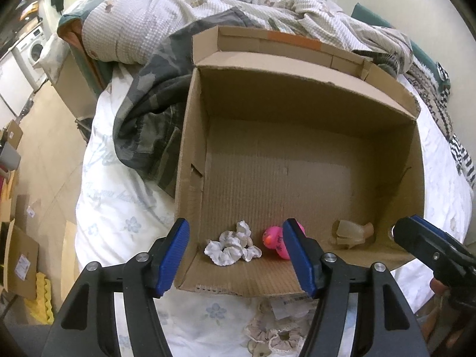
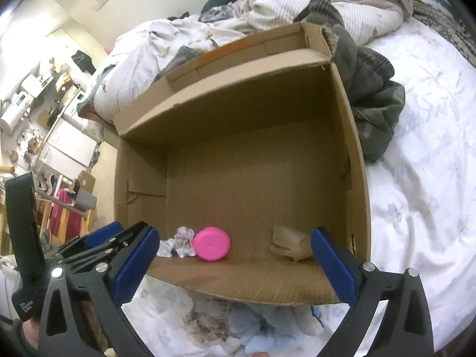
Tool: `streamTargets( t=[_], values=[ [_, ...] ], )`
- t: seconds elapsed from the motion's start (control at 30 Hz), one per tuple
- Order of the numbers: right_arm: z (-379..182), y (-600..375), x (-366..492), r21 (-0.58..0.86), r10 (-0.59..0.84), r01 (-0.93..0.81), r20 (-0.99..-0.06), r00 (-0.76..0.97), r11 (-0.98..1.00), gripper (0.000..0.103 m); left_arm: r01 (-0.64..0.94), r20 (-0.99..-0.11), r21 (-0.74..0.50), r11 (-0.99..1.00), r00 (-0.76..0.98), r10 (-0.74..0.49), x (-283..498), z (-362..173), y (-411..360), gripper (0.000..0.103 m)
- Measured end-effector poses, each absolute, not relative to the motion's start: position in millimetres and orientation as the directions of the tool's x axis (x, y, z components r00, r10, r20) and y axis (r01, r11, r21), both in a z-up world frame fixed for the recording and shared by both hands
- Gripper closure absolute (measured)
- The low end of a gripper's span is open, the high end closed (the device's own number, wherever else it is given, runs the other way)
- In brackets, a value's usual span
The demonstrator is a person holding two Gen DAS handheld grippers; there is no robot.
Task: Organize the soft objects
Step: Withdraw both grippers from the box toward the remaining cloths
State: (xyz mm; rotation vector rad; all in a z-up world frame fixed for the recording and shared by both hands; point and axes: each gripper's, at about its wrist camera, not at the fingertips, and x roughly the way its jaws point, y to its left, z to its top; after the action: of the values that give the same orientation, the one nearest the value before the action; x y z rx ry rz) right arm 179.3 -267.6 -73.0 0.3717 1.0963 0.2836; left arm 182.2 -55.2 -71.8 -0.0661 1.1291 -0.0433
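Observation:
An open cardboard box point(image 1: 297, 113) point(image 2: 238, 113) stands on the bed. Near its front wall lie a white scrunchie point(image 1: 230, 248) point(image 2: 180, 242), a pink rubber duck point(image 1: 275, 241) point(image 2: 211, 244) and a crumpled tan object point(image 1: 352, 233) point(image 2: 290, 242). My left gripper point(image 1: 241, 255) is open and empty over the box's front edge. My right gripper point(image 2: 235, 264) is open and empty, also over the front edge; it shows at the right of the left wrist view point(image 1: 416, 238). A beige lace scrunchie point(image 1: 270, 339) point(image 2: 205, 324) and a light-blue plush point(image 2: 267, 330) lie on the bed in front of the box.
A camouflage garment point(image 1: 148, 125) point(image 2: 374, 95) lies against the box's side. A rumpled white duvet point(image 1: 208, 3) point(image 2: 297, 3) is piled behind the box. The floor beside the bed holds flat cardboard pieces point(image 1: 20, 255) and a washing machine point(image 1: 32, 50).

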Motion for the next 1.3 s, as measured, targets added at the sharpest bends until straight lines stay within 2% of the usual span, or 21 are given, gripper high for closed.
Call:
streamTargets(
  t=[0.47, 0.97, 1.3],
  values=[
    [-60, -268, 160, 0.426, 0.400, -0.053, -0.791, 0.463, 0.903, 0.000, 0.001, -0.884, -0.078, 0.997, 0.462, -0.069, 159, -47, -45, 0.041],
    [-57, -276, 121, 0.397, 0.374, -0.051, -0.804, 0.462, 0.916, 0.000, -0.024, -0.902, -0.118, 0.993, 0.422, -0.097, 130, -51, -27, 0.041],
    [-64, -289, 103, 0.370, 0.351, -0.040, -0.832, 0.429, 0.928, 0.000, -0.056, -0.939, -0.016, 0.998, 0.344, 0.005, 115, -74, -19, 0.041]
  ],
)
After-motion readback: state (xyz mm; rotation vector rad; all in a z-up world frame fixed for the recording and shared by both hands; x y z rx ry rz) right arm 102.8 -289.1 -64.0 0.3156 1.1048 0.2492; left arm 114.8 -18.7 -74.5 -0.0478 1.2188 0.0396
